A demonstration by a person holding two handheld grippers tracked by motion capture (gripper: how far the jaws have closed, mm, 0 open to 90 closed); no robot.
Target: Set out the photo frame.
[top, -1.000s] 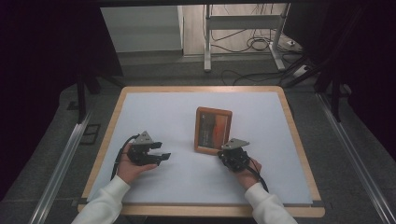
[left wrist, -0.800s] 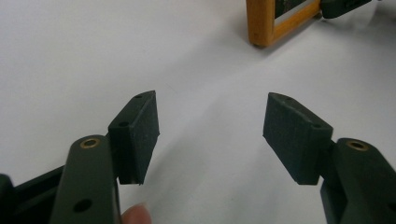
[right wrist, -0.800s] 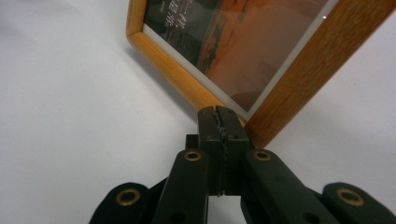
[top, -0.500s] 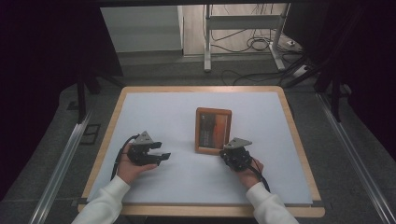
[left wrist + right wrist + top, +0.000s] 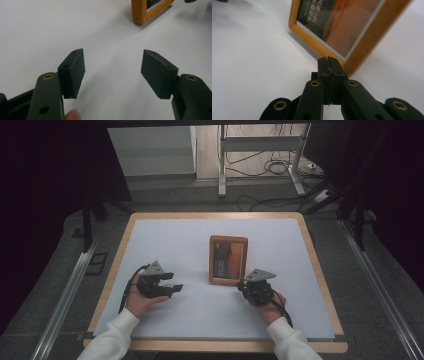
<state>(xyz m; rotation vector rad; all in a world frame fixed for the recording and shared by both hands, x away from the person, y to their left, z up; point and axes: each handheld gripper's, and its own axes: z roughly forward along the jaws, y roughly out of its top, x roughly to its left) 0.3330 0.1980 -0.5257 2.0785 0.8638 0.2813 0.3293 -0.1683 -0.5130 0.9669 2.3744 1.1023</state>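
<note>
A wooden picture frame (image 5: 228,260) with an orange and dark print lies on the white table top, a little right of the middle. My right gripper (image 5: 243,286) sits at the frame's near right corner. In the right gripper view its pads (image 5: 328,60) are pressed together with nothing between them, and the tip is right against the frame's wooden edge (image 5: 362,45). My left gripper (image 5: 174,282) rests well to the left of the frame and points toward it. Its jaws (image 5: 112,70) stand wide open over bare table, and a corner of the frame (image 5: 146,12) lies far ahead.
The white table top (image 5: 165,240) has a wooden rim (image 5: 116,270). Dark floor, metal rails and a stand with cables (image 5: 260,165) lie beyond the far edge. White-sleeved forearms reach in from the near side.
The right gripper has shifted slightly to the right at the frame's near corner. The left gripper and the frame have stayed where they were.
</note>
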